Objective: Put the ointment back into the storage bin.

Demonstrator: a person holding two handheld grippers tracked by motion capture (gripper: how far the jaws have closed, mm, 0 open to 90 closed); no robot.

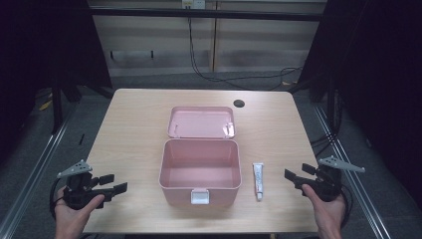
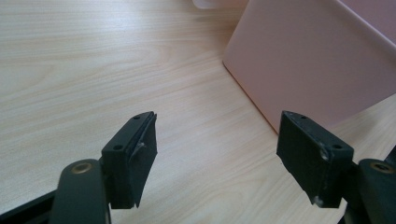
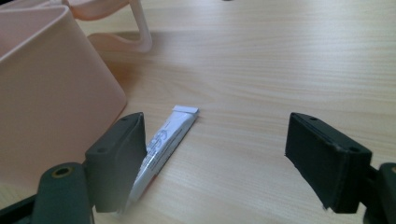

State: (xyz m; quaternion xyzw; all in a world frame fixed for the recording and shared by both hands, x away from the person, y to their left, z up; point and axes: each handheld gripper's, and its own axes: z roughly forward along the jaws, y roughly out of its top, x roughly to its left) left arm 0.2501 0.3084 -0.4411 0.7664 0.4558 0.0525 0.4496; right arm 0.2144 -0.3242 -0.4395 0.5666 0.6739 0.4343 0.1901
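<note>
A pink plastic box [image 1: 200,172] stands open in the middle of the table, its lid [image 1: 201,122] laid back flat behind it and a white latch on its front. A small white tube [image 1: 258,180] lies on the wood just right of the box, lengthwise front to back. My left gripper [image 1: 112,183] rests at the front left edge, open and empty, with the box wall [image 2: 317,60] ahead to its right. My right gripper [image 1: 296,174] hovers at the front right, open, with the tube [image 3: 163,147] lying beside its left jaw and the box wall [image 3: 51,102] further left.
The wooden table [image 1: 134,124] has a round cable hole [image 1: 239,103] at the back right. Black cables trail on the floor behind it, and metal rails run along both sides. Bare wood lies left and right of the box.
</note>
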